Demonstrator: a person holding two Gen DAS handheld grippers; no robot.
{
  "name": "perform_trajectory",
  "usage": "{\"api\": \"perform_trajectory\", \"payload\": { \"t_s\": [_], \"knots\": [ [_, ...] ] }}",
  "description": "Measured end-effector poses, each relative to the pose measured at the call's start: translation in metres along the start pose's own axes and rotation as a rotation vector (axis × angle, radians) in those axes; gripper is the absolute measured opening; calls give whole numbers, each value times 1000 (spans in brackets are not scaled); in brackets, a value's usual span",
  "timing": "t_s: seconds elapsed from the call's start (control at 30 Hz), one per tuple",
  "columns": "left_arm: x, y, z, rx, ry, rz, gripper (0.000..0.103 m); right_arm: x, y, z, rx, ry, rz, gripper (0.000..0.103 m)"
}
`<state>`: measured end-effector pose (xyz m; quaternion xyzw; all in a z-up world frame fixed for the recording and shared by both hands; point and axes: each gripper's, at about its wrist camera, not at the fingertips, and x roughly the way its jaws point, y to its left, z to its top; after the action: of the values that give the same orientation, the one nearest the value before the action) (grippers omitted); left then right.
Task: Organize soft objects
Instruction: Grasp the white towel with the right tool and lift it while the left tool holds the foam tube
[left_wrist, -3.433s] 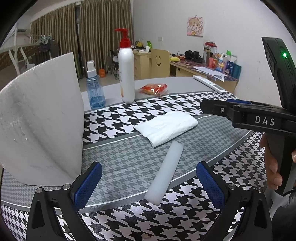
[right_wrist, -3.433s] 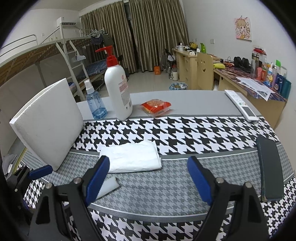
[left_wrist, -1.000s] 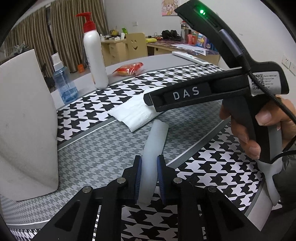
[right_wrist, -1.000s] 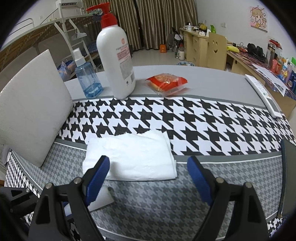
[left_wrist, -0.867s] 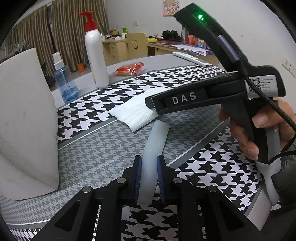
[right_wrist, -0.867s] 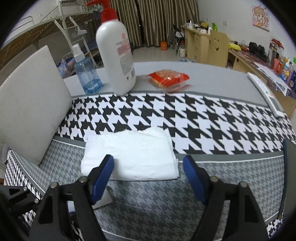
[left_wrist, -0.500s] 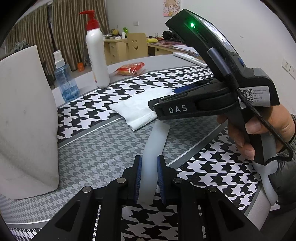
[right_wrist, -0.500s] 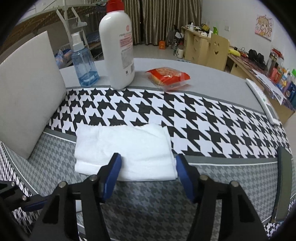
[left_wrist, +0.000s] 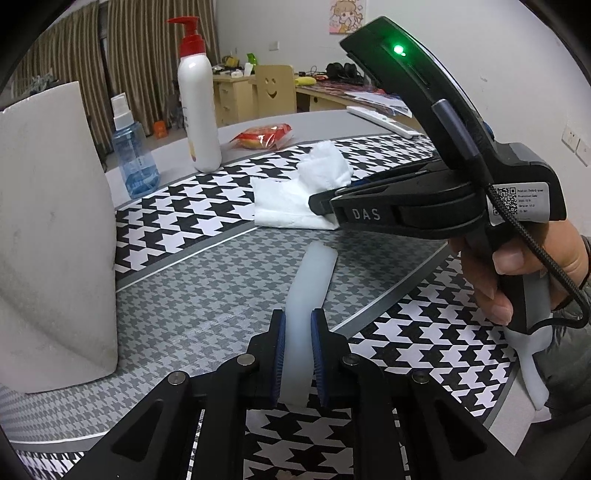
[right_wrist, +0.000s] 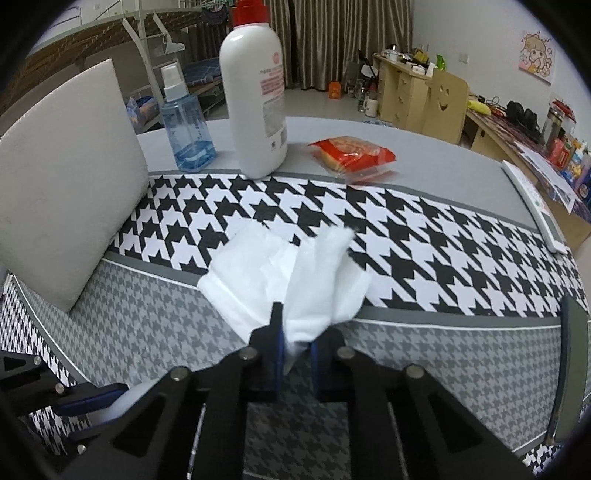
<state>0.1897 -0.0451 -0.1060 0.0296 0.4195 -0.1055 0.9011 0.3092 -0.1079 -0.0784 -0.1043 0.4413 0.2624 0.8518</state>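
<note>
Both my tongs are busy right now. My left gripper (left_wrist: 297, 352) is clamped on the near end of a white foam stick (left_wrist: 309, 291), which lies flat on the grey houndstooth band of the table mat (left_wrist: 192, 295) and points away from me toward the towel. My right gripper (right_wrist: 296, 360) has just been closing, and its blue pads (right_wrist: 279, 349) now pinch the near edge of the white folded towel (right_wrist: 273, 273). The cloth is bunched up between them, with a flap puffed upward. The towel sits right where the grey band meets the big black-and-white houndstooth part.

From the left camera I can see my right hand (left_wrist: 517, 273) wrapped around the gripper handle.

Other stuff on the table: a white foam board (right_wrist: 62, 181) propped up on the left, a blue spray bottle (right_wrist: 186, 125), a white pump bottle (right_wrist: 256, 92) beside it, a red snack packet (right_wrist: 351, 153) and a white remote (right_wrist: 535, 205) way off on the right edge.
</note>
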Motion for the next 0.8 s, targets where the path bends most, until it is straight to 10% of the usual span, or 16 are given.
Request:
{"api": "perform_trajectory", "payload": {
  "t_s": [0.8],
  "knots": [
    [-37,-1,0,-10,-81,19,14,-47,-16,-6,76,-93,12,15]
  ]
}}
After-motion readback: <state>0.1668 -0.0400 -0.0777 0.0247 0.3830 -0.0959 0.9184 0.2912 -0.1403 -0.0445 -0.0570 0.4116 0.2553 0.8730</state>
